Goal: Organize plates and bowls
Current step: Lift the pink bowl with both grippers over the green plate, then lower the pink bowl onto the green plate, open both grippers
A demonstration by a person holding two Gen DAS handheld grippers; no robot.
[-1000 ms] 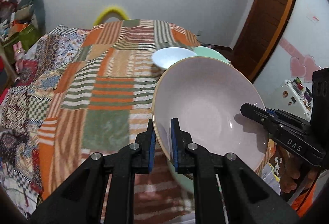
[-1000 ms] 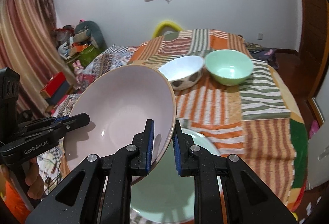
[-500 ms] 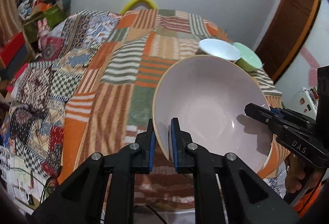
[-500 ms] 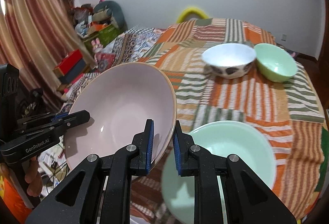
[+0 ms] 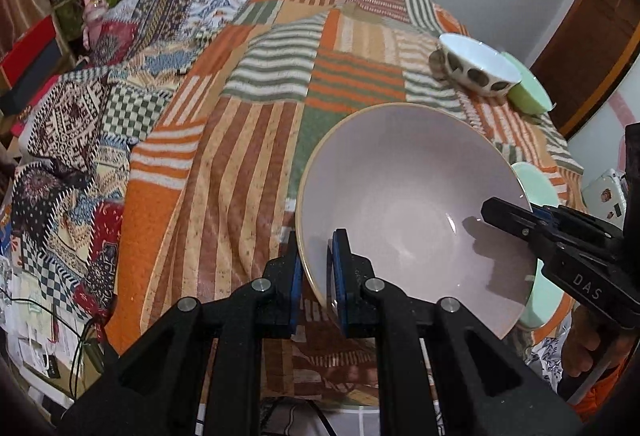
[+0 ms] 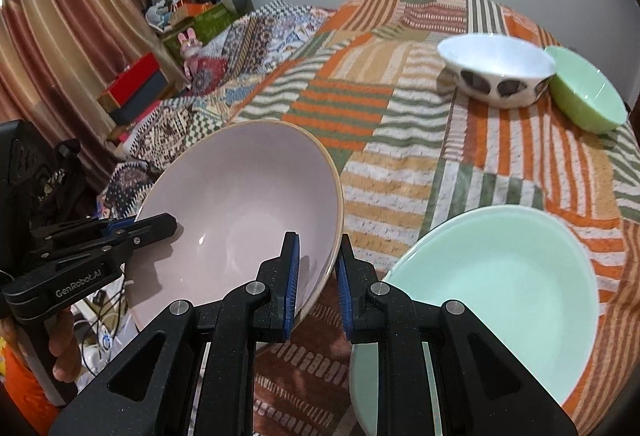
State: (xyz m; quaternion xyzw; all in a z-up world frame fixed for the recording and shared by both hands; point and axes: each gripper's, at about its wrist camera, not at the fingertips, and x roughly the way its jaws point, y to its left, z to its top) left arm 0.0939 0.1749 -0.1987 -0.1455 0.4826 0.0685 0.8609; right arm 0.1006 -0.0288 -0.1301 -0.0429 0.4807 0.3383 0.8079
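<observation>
I hold a large pale pink bowl (image 5: 408, 196) (image 6: 244, 204) in the air over the near edge of a patchwork-covered table, between both grippers. My left gripper (image 5: 316, 268) is shut on its left rim. My right gripper (image 6: 318, 272) is shut on its right rim, and it also shows in the left wrist view (image 5: 520, 220). A large mint green bowl (image 6: 492, 292) sits on the cloth just right of the pink bowl. A white bowl with dark spots (image 6: 496, 72) and a small green bowl (image 6: 588, 92) stand together at the far right.
The striped orange and green cloth (image 5: 224, 172) covers the table. A patterned quilt (image 5: 68, 124) hangs at the left. Boxes and toys (image 6: 136, 84) pile against the curtain at far left. A wooden door (image 5: 592, 48) is at the right.
Both grippers carried the pink bowl back and to the left, off the mint green bowl, which now lies uncovered to its right. The grips are unchanged.
</observation>
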